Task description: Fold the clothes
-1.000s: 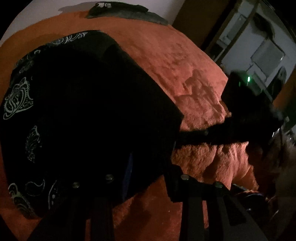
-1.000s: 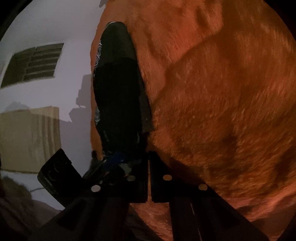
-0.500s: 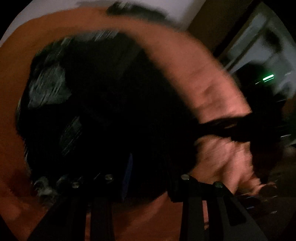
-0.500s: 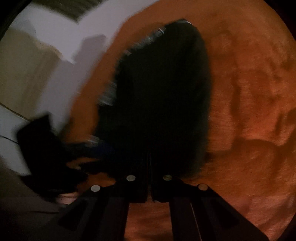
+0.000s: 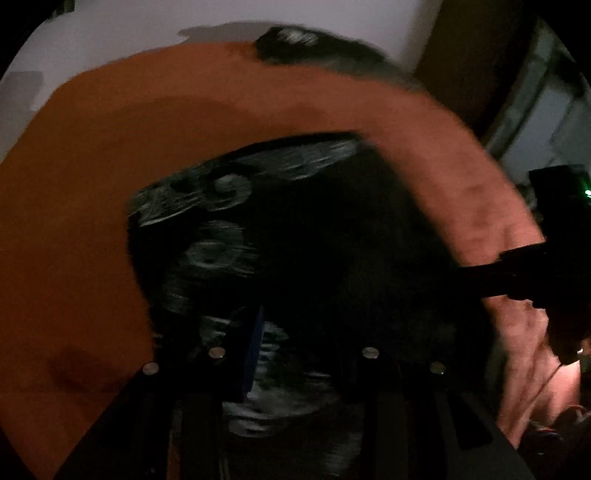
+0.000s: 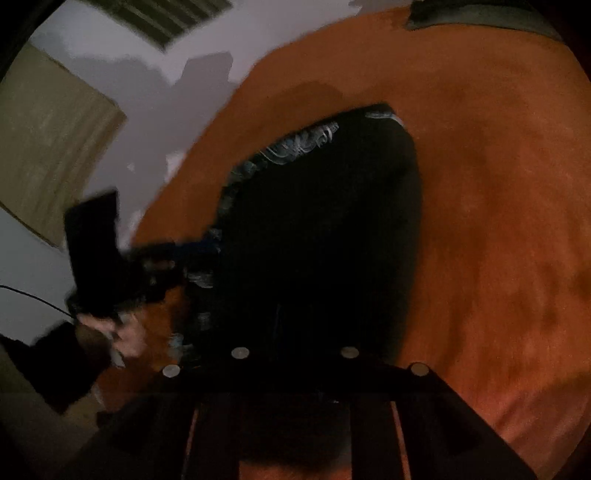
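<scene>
A black garment (image 5: pixel 332 240) with pale paisley print lies folded on an orange fleece blanket (image 5: pixel 110 166). My left gripper (image 5: pixel 299 332) is shut on the garment's near edge, and printed cloth fills the gap between its fingers. In the right wrist view the garment (image 6: pixel 325 221) runs up from my right gripper (image 6: pixel 295 332). That gripper's jaws are opening, with dark cloth still between them. The left gripper (image 6: pixel 184 254) shows at the garment's left edge there. The right gripper (image 5: pixel 487 275) reaches in from the right in the left wrist view. Both views are blurred.
A second dark garment (image 5: pixel 314 48) lies at the blanket's far edge, against a pale wall (image 5: pixel 147 29). A person's hand (image 6: pixel 125 332) holds the left gripper. The orange blanket (image 6: pixel 498 184) stretches wide to the right. Dark furniture (image 5: pixel 461 55) stands beyond the bed's right side.
Both grippers have swept across the blanket with the garment, which now sits centred in both views. The right gripper has rolled, and its shut fingers have parted.
</scene>
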Action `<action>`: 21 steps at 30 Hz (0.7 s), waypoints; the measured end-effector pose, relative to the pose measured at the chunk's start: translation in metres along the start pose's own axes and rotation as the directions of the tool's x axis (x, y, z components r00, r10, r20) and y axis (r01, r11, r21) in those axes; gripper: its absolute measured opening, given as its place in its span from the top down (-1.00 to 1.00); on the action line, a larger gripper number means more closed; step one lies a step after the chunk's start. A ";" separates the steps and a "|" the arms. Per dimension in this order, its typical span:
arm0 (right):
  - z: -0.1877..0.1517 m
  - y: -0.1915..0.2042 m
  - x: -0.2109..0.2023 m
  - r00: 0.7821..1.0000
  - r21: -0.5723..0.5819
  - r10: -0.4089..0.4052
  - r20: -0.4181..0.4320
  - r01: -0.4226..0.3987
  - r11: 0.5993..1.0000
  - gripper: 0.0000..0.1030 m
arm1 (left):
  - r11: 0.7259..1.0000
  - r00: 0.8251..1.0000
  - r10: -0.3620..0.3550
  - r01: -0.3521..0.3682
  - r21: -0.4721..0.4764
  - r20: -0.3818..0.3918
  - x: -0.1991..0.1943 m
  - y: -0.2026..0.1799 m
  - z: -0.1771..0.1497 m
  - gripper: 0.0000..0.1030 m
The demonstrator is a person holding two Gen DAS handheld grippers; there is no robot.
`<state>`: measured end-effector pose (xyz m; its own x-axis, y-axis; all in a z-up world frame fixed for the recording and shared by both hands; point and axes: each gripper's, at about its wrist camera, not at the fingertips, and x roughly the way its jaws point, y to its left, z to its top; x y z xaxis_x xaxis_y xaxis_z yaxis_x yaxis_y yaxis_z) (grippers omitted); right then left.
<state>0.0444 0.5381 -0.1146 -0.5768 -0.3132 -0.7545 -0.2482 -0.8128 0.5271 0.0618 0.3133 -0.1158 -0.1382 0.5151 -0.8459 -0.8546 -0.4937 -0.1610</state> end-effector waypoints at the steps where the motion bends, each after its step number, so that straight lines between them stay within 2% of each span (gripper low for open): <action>1: 0.005 -0.004 0.013 0.998 -0.014 -0.047 -0.039 0.046 0.999 0.72 | 1.000 1.000 0.026 -0.026 -0.001 -0.011 0.005 0.011 0.001 0.28; 2: 0.007 -0.010 0.019 0.994 -0.017 -0.084 -0.068 0.083 0.996 0.86 | 0.998 0.998 0.059 -0.059 -0.008 -0.004 0.002 0.019 0.001 0.28; 3: 0.009 -0.015 0.020 0.994 -0.004 -0.084 -0.077 0.084 0.996 0.99 | 0.992 0.993 0.120 -0.119 -0.027 0.009 -0.006 0.032 0.001 0.28; 5: 0.015 -0.023 0.007 0.997 0.034 -0.046 -0.056 0.048 0.998 0.98 | 0.989 0.992 0.120 -0.116 -0.088 0.042 -0.024 0.058 -0.001 0.28; 7: 0.020 -0.024 -0.010 1.000 0.015 -0.018 -0.023 0.019 1.000 0.94 | 0.987 0.997 0.060 -0.052 -0.151 0.053 -0.036 0.078 -0.003 0.28; 8: 0.024 -0.026 -0.018 1.000 -0.006 -0.017 -0.002 0.017 1.000 0.82 | 0.983 0.999 -0.002 0.011 -0.181 0.051 -0.038 0.085 -0.005 0.27; 9: 0.028 -0.029 -0.025 1.000 -0.024 -0.016 0.018 0.016 1.000 0.51 | 0.978 0.998 -0.056 0.063 -0.200 0.043 -0.035 0.088 -0.005 0.26; 10: 0.031 -0.033 -0.028 1.000 -0.030 -0.012 0.025 0.013 0.999 0.30 | 0.969 0.993 -0.109 0.114 -0.218 0.036 -0.032 0.091 -0.006 0.24; 11: 0.037 -0.040 -0.025 1.000 -0.022 0.003 0.025 -0.002 1.000 0.02 | 0.955 0.985 -0.170 0.171 -0.243 0.024 -0.025 0.093 -0.007 0.19; 12: 0.042 -0.047 -0.023 1.000 -0.015 0.018 0.024 -0.017 1.000 0.00 | 0.936 0.973 -0.232 0.226 -0.268 0.013 -0.018 0.095 -0.009 0.17; 15: 0.055 -0.067 -0.014 0.999 0.016 0.040 0.015 -0.040 0.999 0.00 | 0.920 0.965 -0.264 0.247 -0.303 -0.013 0.003 0.096 -0.011 0.15; 18: 0.064 -0.086 -0.004 0.997 0.072 0.075 0.003 -0.075 0.995 0.00 | 0.881 0.951 -0.310 0.290 -0.373 0.005 0.012 0.105 -0.019 0.10; 21: 0.070 -0.097 0.005 0.991 0.112 0.131 -0.001 -0.130 0.985 0.00 | 0.817 0.918 -0.393 0.370 -0.442 0.042 0.027 0.116 -0.018 0.00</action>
<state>0.0113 0.6499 -0.1418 -0.6038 -0.4172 -0.6793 -0.2568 -0.7049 0.6612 -0.0322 0.2570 -0.1672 0.1881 0.6966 -0.6924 -0.5284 -0.5225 -0.6692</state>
